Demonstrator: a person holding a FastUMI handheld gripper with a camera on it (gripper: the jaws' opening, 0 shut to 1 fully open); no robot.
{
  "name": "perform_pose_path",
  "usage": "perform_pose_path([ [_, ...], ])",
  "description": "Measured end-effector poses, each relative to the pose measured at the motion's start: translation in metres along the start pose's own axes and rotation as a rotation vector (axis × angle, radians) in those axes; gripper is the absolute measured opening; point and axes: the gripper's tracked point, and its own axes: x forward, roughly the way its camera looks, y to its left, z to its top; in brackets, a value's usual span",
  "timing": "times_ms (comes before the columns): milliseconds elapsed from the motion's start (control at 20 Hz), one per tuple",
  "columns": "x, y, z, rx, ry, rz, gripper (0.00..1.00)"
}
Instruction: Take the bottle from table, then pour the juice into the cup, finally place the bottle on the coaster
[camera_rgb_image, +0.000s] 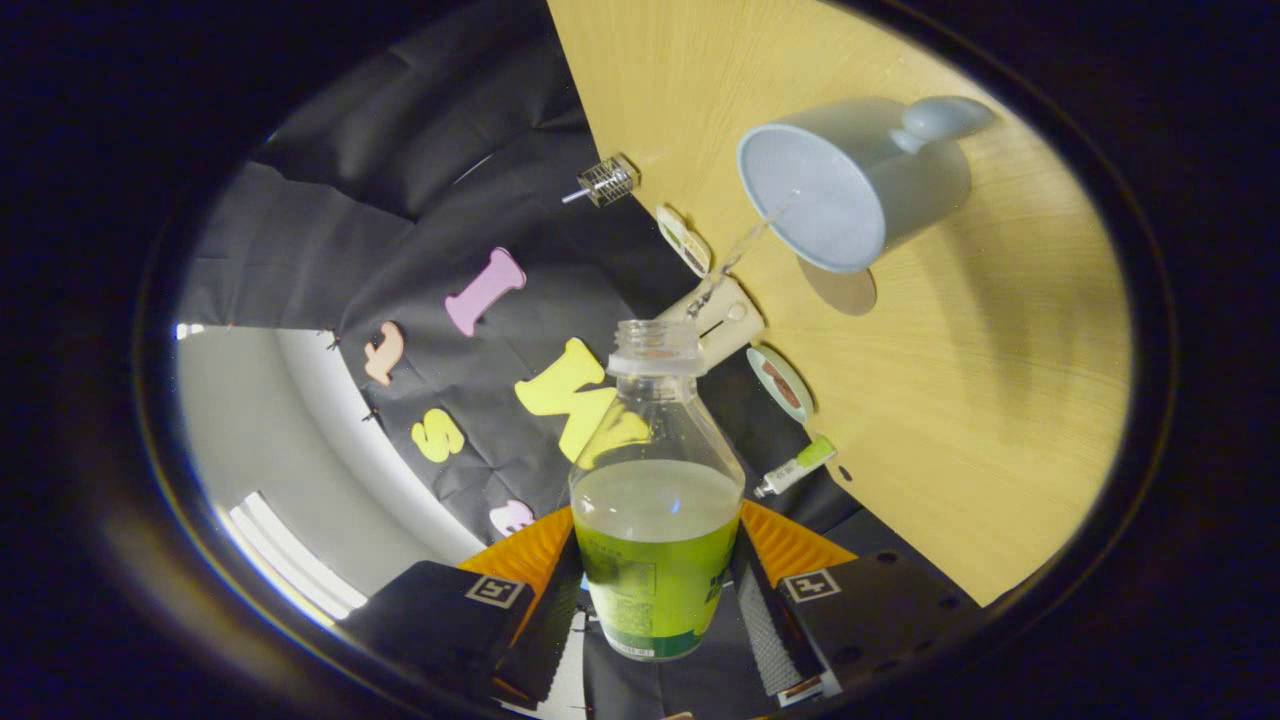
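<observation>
My gripper (655, 590) is shut on a clear bottle (655, 500) with a green label and no cap, both fingers pressing its lower body. The view is rolled over, so the bottle is tilted, and pale greenish juice fills its lower part. Beyond the bottle's mouth a light blue mug (850, 185) with a handle stands on the wooden table (980, 400). A thin stream of liquid (740, 250) runs from near the bottle's mouth toward the mug's rim. I cannot make out a coaster for certain.
Along the table's far edge lie small items: a wire-cage piece (608, 181), a beige clip-like object (722, 318), two oval discs (780, 383), and a small tube with a green cap (797, 466). The black cloth wall rises behind them.
</observation>
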Motion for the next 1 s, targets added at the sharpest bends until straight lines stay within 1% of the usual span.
perform_pose_path([
  [350,0.001,0.011,-0.006,0.101,-0.007,0.007,0.78],
  [1000,0.004,0.037,-0.014,0.176,0.004,0.041,0.78],
])
